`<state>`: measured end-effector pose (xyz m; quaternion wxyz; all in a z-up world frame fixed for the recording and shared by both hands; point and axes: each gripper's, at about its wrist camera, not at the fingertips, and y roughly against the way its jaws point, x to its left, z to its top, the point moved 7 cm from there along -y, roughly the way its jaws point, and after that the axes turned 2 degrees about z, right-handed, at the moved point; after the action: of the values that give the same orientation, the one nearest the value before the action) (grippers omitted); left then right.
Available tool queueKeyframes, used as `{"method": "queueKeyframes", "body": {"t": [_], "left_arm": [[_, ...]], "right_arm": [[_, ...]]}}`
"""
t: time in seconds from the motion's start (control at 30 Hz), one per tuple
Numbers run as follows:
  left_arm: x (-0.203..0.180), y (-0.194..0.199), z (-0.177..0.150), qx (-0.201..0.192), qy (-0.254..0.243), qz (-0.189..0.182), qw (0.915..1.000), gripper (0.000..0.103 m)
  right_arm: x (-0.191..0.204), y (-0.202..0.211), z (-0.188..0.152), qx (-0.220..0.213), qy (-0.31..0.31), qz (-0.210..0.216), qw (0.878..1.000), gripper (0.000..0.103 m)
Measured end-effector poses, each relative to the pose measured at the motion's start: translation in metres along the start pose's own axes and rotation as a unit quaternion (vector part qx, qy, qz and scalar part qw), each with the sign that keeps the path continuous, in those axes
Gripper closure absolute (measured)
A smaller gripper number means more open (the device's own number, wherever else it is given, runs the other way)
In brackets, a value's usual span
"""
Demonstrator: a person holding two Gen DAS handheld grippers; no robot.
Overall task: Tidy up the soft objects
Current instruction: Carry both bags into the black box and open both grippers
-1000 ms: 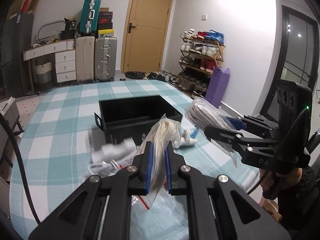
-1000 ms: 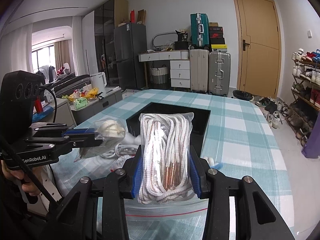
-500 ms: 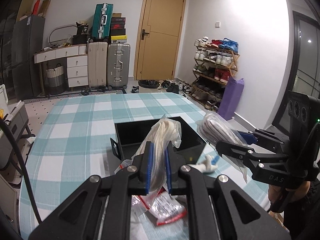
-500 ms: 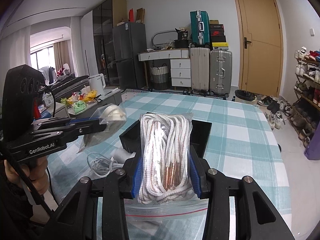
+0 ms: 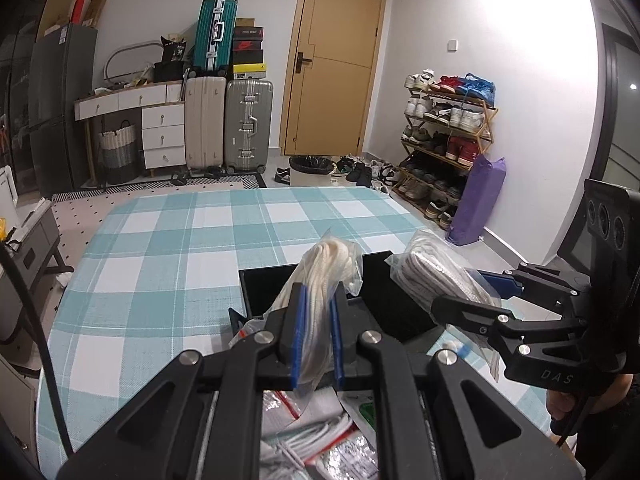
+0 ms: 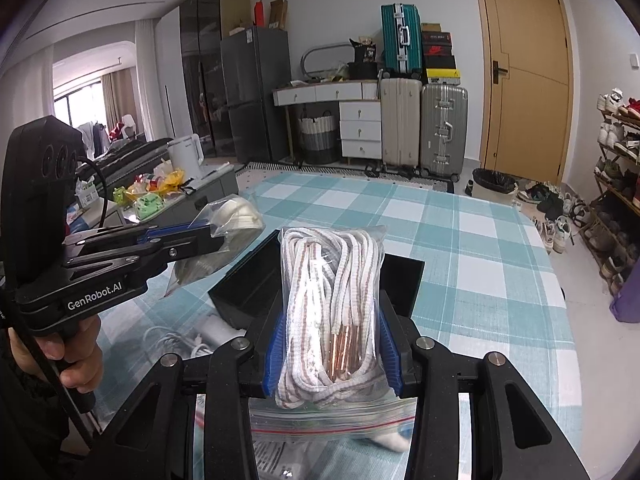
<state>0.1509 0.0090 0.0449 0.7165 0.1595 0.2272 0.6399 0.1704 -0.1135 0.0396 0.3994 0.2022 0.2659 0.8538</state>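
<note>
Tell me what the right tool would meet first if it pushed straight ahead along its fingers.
Probably the black bin: the right tool, shut on the bag of striped laces, points down at it. Depth is uncertain; it might reach the checked tablecloth beyond.

Glossy clear plastic bag, woven cord, matt checked cloth

Two clear bags of cord held above the black box.

A teal-and-white checked table carries a black box, white cables and plastic packets.
</note>
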Motion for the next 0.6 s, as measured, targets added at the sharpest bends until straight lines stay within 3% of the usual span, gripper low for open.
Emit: {"method": "queueKeyframes", "body": {"t": [0.6], "left_arm": [[-0.003,-0.05,-0.002,0.023,-0.022,0.022,0.9992,0.093]], "right_arm": [[-0.02,-0.071,0.003,0.074,0.019,-0.003,0.997,0.063]]}}
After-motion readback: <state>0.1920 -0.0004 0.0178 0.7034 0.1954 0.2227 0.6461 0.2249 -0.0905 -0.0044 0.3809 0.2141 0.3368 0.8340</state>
